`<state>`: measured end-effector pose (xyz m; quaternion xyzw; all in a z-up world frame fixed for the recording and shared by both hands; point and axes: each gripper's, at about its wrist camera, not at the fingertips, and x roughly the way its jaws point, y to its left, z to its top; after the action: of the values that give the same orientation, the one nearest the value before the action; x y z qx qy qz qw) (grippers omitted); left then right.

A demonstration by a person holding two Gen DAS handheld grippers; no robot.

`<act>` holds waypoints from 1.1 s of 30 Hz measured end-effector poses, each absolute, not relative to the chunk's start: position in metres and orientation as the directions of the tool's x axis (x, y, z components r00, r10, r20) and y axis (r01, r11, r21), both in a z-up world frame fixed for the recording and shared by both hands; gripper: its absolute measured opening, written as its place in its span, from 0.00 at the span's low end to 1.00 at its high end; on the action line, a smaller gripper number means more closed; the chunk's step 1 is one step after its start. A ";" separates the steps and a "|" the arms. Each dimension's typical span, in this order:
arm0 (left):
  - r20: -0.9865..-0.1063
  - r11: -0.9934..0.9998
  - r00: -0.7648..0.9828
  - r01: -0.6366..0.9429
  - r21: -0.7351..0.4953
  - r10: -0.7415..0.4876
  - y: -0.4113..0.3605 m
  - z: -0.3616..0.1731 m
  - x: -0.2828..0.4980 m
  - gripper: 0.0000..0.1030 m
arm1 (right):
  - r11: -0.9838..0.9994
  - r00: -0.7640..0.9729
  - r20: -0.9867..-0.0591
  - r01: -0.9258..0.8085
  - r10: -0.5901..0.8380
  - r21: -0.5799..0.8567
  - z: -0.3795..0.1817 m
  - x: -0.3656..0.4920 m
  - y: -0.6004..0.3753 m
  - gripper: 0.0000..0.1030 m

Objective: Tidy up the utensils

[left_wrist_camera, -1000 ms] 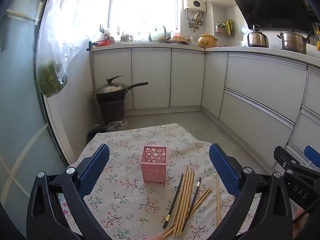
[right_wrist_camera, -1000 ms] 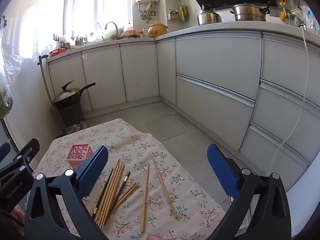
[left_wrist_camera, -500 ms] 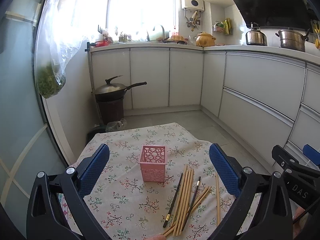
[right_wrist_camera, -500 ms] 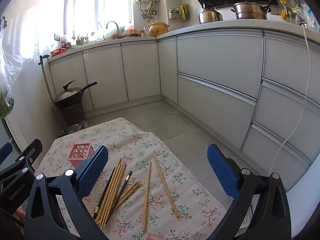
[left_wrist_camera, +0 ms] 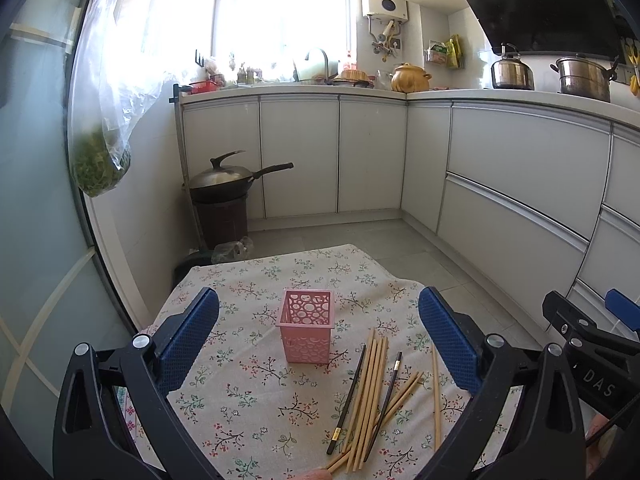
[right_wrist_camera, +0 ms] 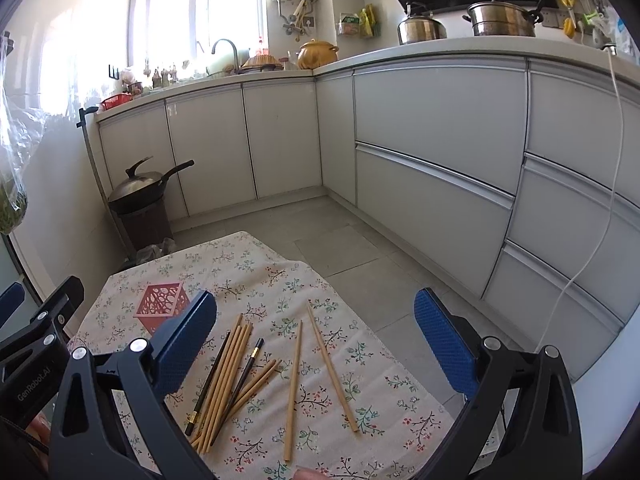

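Observation:
A pink perforated utensil basket (left_wrist_camera: 307, 325) stands upright on the floral tablecloth (left_wrist_camera: 256, 400); it also shows in the right wrist view (right_wrist_camera: 160, 304). Several bamboo chopsticks (left_wrist_camera: 370, 396) and two dark chopsticks (left_wrist_camera: 347, 398) lie loose to the right of it. In the right wrist view the bundle (right_wrist_camera: 228, 376) lies left of two separate bamboo chopsticks (right_wrist_camera: 332, 364). My left gripper (left_wrist_camera: 318, 336) is open and empty, held above the table near the basket. My right gripper (right_wrist_camera: 316, 340) is open and empty, above the chopsticks.
The small table stands in a kitchen with white cabinets (left_wrist_camera: 520, 184) on the far and right sides. A wok on a bin (left_wrist_camera: 224, 184) stands at the far left. A plastic bag of greens (left_wrist_camera: 100, 160) hangs on the left. Bare floor (right_wrist_camera: 340, 240) lies beyond the table.
Both views have shifted slightly; the grippers have barely moved. The basket and chopsticks lie as before. Both grippers stay open.

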<state>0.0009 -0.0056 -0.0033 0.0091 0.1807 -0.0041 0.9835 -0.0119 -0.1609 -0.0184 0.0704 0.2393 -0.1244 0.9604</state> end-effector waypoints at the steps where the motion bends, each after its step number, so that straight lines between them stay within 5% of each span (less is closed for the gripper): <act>1: -0.356 1.000 0.934 0.011 0.016 -0.005 -0.006 -0.004 0.001 0.93 | 0.959 0.854 -0.477 0.273 -0.205 0.076 -0.018 -0.012 -0.161 0.94; 22: -0.332 0.996 0.943 -0.003 0.085 0.031 -0.001 -0.006 0.006 0.93 | 0.959 0.839 -0.504 0.274 -0.205 0.066 -0.022 -0.010 -0.160 0.94; 26: -0.394 0.999 0.919 -0.006 0.036 0.019 0.014 -0.011 0.018 0.93 | 0.957 0.823 -0.530 0.281 -0.205 0.066 -0.023 -0.012 -0.164 0.94; 30: -0.482 0.995 0.873 0.026 -0.095 -0.069 0.044 -0.012 0.036 0.93 | 0.940 0.782 -0.618 0.267 -0.081 0.215 -0.029 -0.013 -0.188 0.94; 33: -0.548 0.982 0.821 0.077 -0.174 -0.161 0.054 -0.022 0.049 0.93 | 0.836 0.751 -0.652 0.289 0.104 0.467 -0.033 -0.023 -0.225 0.94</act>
<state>0.0495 0.0541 -0.0221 -0.0721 0.2929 -0.0626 0.9514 -0.0226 -0.2254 -0.0326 0.2819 0.3489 -0.0519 0.8922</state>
